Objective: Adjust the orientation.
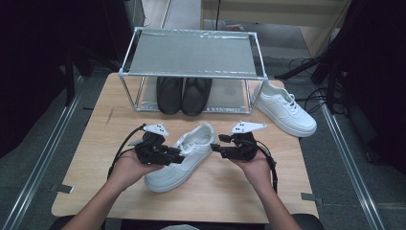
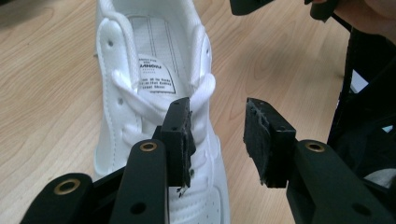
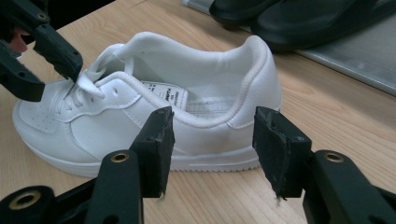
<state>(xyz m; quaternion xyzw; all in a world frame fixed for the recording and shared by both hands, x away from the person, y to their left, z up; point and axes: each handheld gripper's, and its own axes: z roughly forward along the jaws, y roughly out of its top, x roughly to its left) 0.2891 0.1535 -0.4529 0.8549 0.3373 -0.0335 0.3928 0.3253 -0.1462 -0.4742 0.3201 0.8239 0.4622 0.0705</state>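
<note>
The tabletop [image 1: 95, 129] carries a metal-framed rack [image 1: 191, 52] at its far edge, with a pair of black shoes [image 1: 184, 95] under the rack. A second white sneaker [image 1: 287, 111] stands right of the rack. The white sneaker [image 1: 179, 160] lies at the tabletop centre, between both hands. The left hand-held gripper [image 1: 179, 157] hovers over its laces, jaws apart and clamping nothing. The right hand-held gripper [image 1: 214, 143] is open beside the heel, clear of it.
</note>
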